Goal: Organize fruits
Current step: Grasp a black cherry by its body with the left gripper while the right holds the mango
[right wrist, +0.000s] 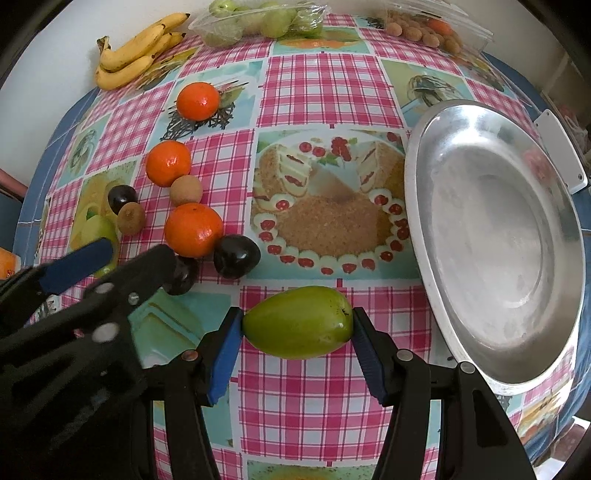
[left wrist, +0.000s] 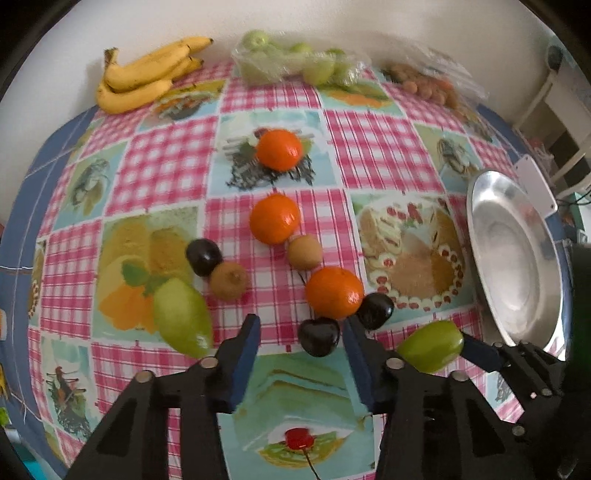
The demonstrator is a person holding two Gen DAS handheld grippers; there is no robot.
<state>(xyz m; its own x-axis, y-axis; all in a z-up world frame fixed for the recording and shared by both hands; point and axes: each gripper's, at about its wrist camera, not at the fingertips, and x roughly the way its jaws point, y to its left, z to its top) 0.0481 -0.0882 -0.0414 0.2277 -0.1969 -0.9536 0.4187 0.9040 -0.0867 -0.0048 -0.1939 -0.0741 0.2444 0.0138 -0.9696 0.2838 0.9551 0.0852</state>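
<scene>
My right gripper [right wrist: 298, 326] is shut on a green oval fruit [right wrist: 299, 321], one blue pad at each end, just above the checked tablecloth and left of an empty silver plate [right wrist: 498, 240]. The same green fruit [left wrist: 430, 350] shows at the right in the left wrist view. My left gripper [left wrist: 301, 330] stands open around a dark plum [left wrist: 318, 336]; the plum lies close to the right finger, with a gap to the left pad. Just beyond lie an orange [left wrist: 334, 297] and a second dark plum [left wrist: 375, 310].
Two more oranges [left wrist: 275, 218] [left wrist: 279, 149], two brown kiwis [left wrist: 304, 252] [left wrist: 228, 280], a third plum [left wrist: 203, 256] and another green fruit [left wrist: 181, 317] lie ahead. At the back are bananas [left wrist: 147, 77], bagged green fruit [left wrist: 295, 62] and a clear box of brown fruit [right wrist: 424, 31].
</scene>
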